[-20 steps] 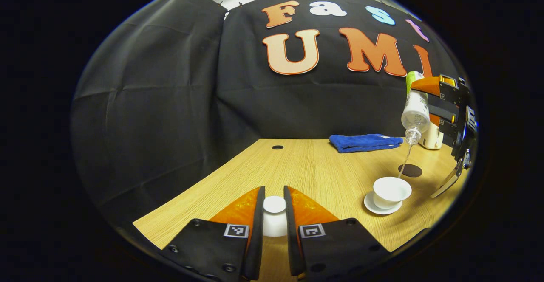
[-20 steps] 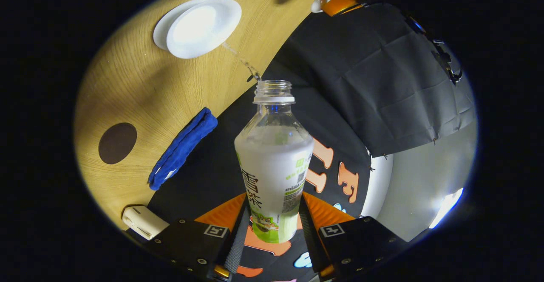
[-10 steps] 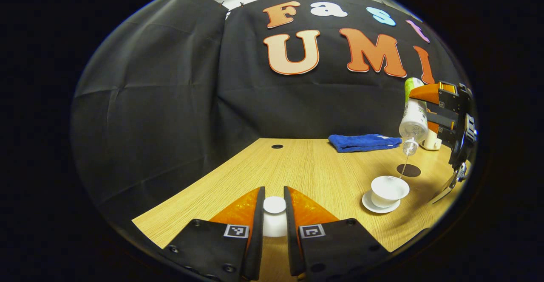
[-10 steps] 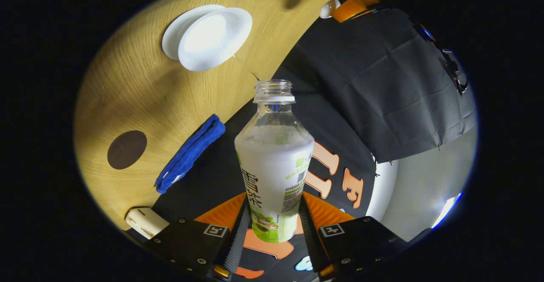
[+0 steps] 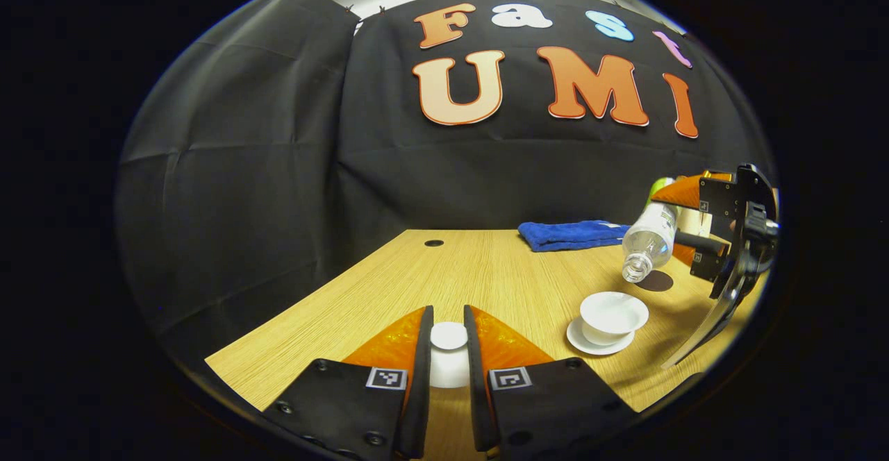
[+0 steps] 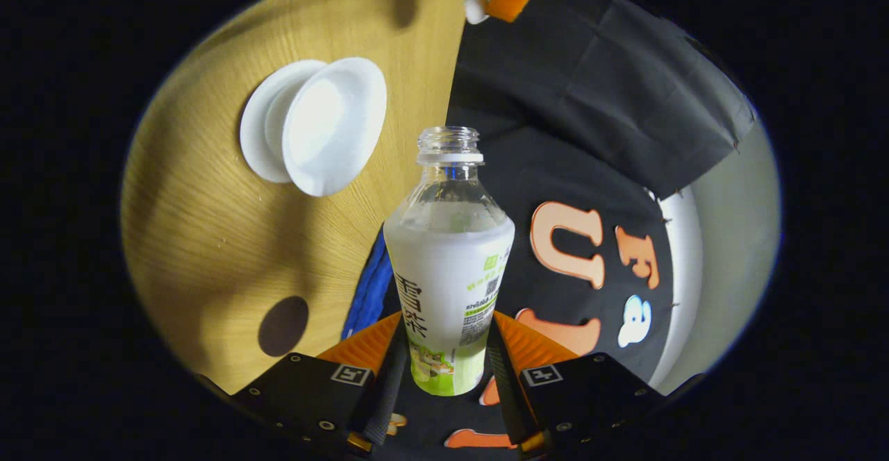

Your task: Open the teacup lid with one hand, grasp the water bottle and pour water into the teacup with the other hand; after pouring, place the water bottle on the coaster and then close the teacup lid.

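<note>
Water bottle lowered since before, stream stopped, mouth angled down-left toward teacup

Left gripper: two flat black plates at the base, each with a small square black-and-white marker and round screw heads, and ribbed wedge-shaped panels running forward along the narrow fingers. Right gripper: same build, black plates with screws, one square marker per side, ribbed wedges, a small brass-coloured part at the lower edge. From the left gripper view its body is black, with small square markers and a long curved black lever hanging below.
</note>
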Motion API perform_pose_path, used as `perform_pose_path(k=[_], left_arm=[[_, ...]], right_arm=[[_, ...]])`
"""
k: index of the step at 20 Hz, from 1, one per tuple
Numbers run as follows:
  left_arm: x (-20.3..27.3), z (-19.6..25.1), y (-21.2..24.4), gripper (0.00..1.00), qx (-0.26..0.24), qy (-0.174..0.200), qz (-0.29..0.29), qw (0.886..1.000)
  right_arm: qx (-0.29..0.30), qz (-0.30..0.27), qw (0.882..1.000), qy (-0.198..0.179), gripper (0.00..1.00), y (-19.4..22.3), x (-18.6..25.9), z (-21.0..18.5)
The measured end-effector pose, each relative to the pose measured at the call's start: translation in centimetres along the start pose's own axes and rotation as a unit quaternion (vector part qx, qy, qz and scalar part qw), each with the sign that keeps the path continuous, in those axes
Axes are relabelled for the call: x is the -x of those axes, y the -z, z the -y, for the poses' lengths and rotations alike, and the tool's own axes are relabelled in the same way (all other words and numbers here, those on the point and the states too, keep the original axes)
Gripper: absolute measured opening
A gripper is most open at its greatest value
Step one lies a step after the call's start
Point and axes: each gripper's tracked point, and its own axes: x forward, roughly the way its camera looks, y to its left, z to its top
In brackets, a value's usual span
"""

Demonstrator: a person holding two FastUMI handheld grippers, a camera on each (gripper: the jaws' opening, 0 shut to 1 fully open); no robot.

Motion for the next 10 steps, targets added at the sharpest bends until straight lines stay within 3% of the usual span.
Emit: perform_pose_path(k=[2, 4, 5, 7, 10], left_arm=[[-0.2, 0.5, -0.2, 0.29, 0.001, 0.004, 0.003, 1.0], [-0.5, 1.2, 0.3, 0.29, 0.004, 0.011, -0.004, 1.0], [-0.7, 1.4, 0.3, 0.33, 0.003, 0.013, -0.007, 1.0], [-0.7, 1.9, 0.2, 0.25, 0.001, 0.016, -0.008, 1.0], [-0.8, 2.5, -0.4, 0.29, 0.0, 0.02, -0.003, 1.0]], right_arm=[[-0.113, -0.014, 0.992, -0.053, 0.65, 0.9, -0.1, -2.2], [-0.238, -0.023, 0.967, -0.088, 0.65, 1.3, 0.0, -3.4], [-0.285, -0.024, 0.953, -0.095, 0.64, 1.3, 0.1, -3.3], [-0.358, -0.028, 0.929, -0.093, 0.65, 1.9, 0.3, -2.3], [-0.451, -0.043, 0.888, -0.076, 0.65, 4.3, -0.9, -1.2]])
